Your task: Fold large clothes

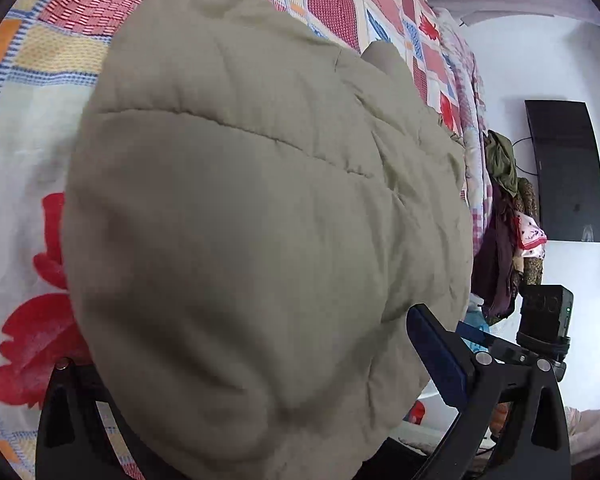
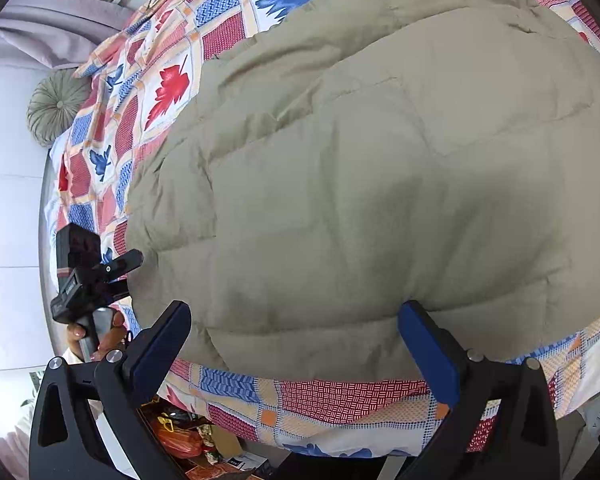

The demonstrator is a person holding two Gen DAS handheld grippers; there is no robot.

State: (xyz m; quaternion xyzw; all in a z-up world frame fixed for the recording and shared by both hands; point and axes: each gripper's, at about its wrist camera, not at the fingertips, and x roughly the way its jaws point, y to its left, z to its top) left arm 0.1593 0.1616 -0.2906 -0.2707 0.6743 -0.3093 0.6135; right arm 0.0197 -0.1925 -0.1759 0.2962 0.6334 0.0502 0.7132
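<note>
A: Where is the garment?

B: The khaki quilted jacket (image 2: 380,184) lies spread on the bed, over the patchwork bedspread (image 2: 340,404) with red and blue leaf prints. In the right wrist view it fills the centre and right of the frame, its lower hem running just above the fingertips.

A: And the right gripper (image 2: 296,344)?

B: Its fingers (image 2: 428,352) stand wide apart, gripping nothing. Both blue pads sit at the jacket's lower edge, near the bottom of the frame; whether they touch the cloth, I cannot tell.

A: The left one?

B: In the left wrist view the jacket (image 1: 260,220) bulges over the middle of the frame and covers most of the left gripper (image 1: 260,360). The right-hand blue finger (image 1: 436,352) shows at the lower right, beside the padded fabric. The other finger is hidden under the jacket, only its black bracket showing at lower left. The visible parts sit far apart, so the fingers look spread, with a bulk of jacket between them; a firm grip I cannot confirm.

A: Anything else?

B: At the left of the right wrist view, the left gripper (image 2: 132,260) reaches the jacket's edge, a hand (image 2: 100,332) on its handle. A round grey cushion (image 2: 56,108) sits upper left. In the left wrist view, a dark screen (image 1: 568,172) hangs on the wall at right, with hanging clothes (image 1: 508,220) beside it.
</note>
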